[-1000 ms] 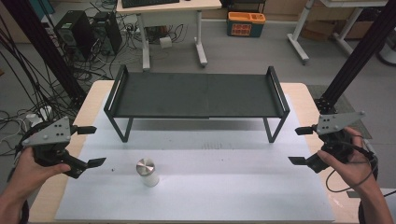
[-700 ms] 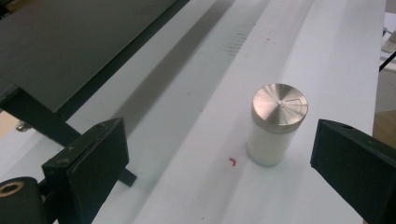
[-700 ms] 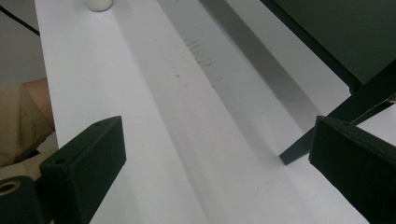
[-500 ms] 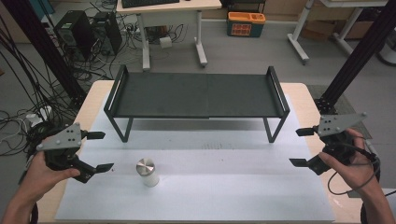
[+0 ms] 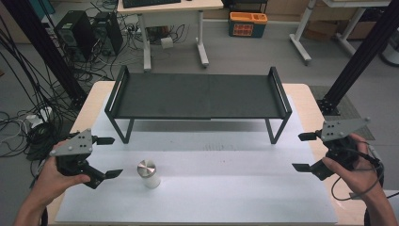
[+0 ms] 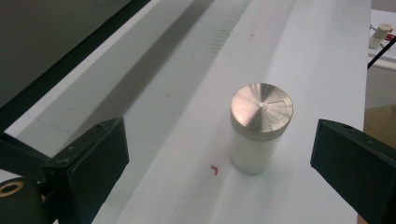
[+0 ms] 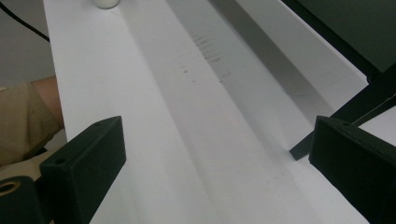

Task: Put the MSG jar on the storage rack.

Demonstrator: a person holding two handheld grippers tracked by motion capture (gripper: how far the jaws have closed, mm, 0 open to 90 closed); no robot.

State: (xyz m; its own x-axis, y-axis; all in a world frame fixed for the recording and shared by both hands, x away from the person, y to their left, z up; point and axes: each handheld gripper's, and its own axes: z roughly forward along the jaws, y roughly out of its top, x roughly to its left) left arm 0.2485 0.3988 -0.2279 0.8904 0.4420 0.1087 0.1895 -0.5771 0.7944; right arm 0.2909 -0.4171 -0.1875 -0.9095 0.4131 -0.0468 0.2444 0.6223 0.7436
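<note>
A small white jar with a round metal lid (image 5: 148,173) (image 6: 259,127) stands upright on the white sheet, left of centre. My left gripper (image 5: 109,157) (image 6: 219,161) is open just left of the jar, with its jaws wide apart and the jar ahead of them, untouched. My right gripper (image 5: 305,151) (image 7: 212,172) is open at the table's right side, held above the sheet with nothing between its jaws. The jar's base (image 7: 106,3) shows far off at the top of the right gripper view.
A low black metal shelf (image 5: 197,96) on legs spans the back of the table; one leg (image 7: 343,116) stands close to my right gripper. A white sheet (image 5: 226,188) covers the tabletop. Desks, cables and computer towers stand on the floor beyond.
My left gripper has moved right, toward the jar. The right gripper has barely shifted. The jar stays put.
</note>
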